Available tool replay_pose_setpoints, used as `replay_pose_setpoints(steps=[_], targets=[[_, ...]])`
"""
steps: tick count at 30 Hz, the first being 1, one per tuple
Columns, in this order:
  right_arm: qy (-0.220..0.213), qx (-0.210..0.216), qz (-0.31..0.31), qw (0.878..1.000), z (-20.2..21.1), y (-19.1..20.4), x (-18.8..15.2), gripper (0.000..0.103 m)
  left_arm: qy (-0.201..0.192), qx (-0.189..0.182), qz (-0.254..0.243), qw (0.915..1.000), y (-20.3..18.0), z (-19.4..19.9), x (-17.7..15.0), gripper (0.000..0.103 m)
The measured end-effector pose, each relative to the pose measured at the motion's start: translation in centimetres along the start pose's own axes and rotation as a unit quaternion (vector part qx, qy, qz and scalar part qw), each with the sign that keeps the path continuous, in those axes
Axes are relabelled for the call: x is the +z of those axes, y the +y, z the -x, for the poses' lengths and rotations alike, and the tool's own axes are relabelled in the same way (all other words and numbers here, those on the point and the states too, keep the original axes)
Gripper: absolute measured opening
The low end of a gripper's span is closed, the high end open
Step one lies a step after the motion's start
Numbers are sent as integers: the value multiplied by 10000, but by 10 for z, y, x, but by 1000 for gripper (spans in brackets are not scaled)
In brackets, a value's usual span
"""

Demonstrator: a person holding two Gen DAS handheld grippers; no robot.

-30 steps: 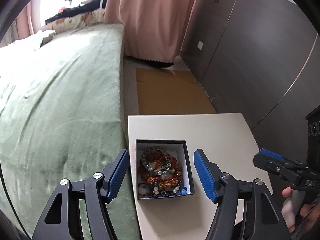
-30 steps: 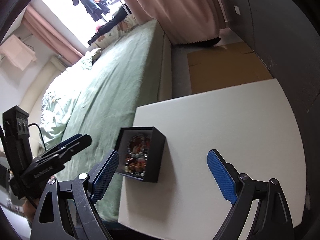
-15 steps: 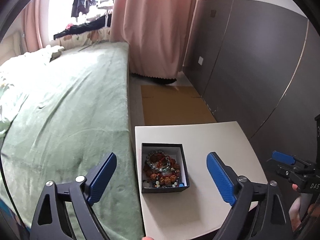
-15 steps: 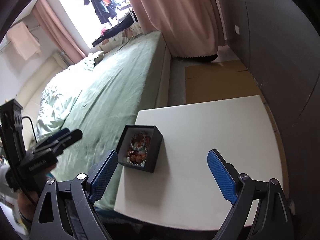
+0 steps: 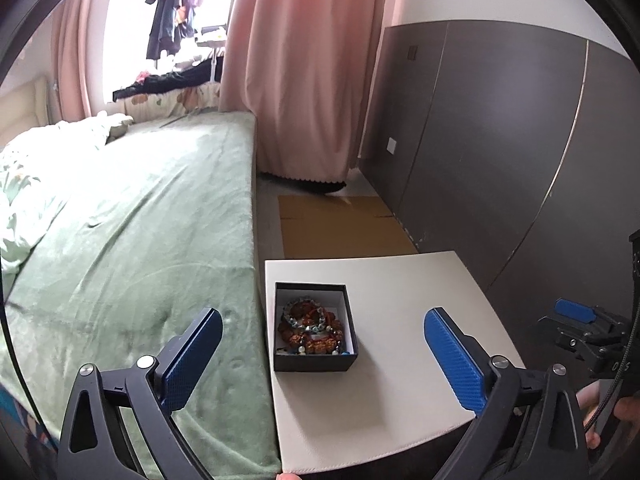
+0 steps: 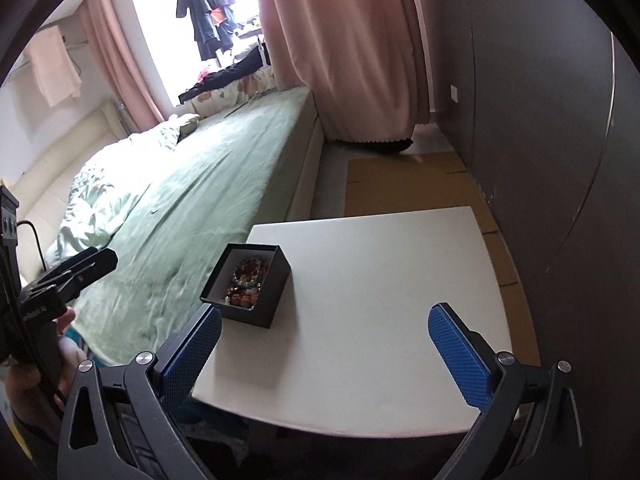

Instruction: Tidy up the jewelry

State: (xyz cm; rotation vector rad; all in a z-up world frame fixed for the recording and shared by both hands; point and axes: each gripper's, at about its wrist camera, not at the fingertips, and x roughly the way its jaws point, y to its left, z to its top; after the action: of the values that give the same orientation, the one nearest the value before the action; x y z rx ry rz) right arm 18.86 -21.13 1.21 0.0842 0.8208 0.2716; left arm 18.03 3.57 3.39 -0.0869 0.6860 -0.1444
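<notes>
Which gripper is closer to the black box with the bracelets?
Left, though only slightly. The left gripper is open with the black box lined up between its fingers, not touching. The right gripper is open over bare table, the box off by its left finger.

Bracelets in box, table's bedside edge

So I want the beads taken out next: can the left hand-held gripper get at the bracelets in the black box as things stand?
Probably yes. The left hand-held gripper is open and empty, the black box has no lid, and the bracelets lie exposed inside. Nothing stands between them on the white table.
</notes>
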Motion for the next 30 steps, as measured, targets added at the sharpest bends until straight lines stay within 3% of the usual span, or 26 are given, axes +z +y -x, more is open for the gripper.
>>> replay_pose_setpoints(steps=[15,22,30], targets=[[22,-45,352,9994,23,7,-48,103,-161,295,-288,9990,-4,31,-57,101],[-56,-12,314,9995,30,7,-60,103,-162,369,-351,9986,-6,33,-69,101],[-48,18,168,9998,29,2,-66,103,-324,377,-21,9988,4,41,-72,101]])
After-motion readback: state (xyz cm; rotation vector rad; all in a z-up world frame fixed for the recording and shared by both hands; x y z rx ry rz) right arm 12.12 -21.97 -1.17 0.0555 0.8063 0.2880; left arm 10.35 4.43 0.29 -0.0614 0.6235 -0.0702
